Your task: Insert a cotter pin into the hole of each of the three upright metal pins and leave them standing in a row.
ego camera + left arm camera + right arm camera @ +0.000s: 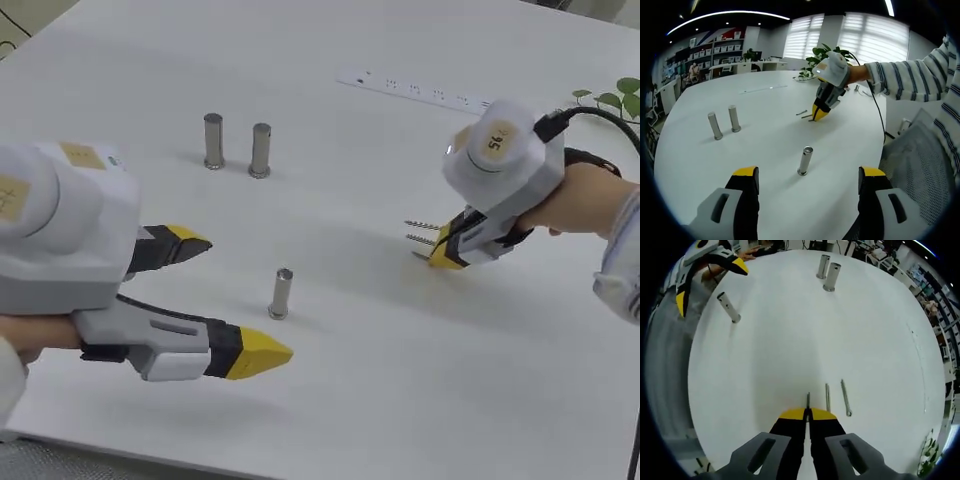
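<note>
Three upright metal pins stand on the white table: two close together at the back (213, 140) (260, 150) and a third pin (281, 293) alone, nearer me. My left gripper (230, 297) is open and holds nothing; the lone pin (805, 160) stands just ahead of its jaws. My right gripper (447, 255) is low over the table at the right, shut on a cotter pin (808, 401) that pokes out of its tips. Two more cotter pins (827, 397) (845, 397) lie flat beside it, also seen as thin pieces (421, 226) by the gripper.
A white power strip (415, 90) lies along the table's far side. A green plant (612, 98) stands at the far right edge. A cable runs from the right gripper past a striped sleeve (910, 75). Office desks and shelves fill the background (715, 55).
</note>
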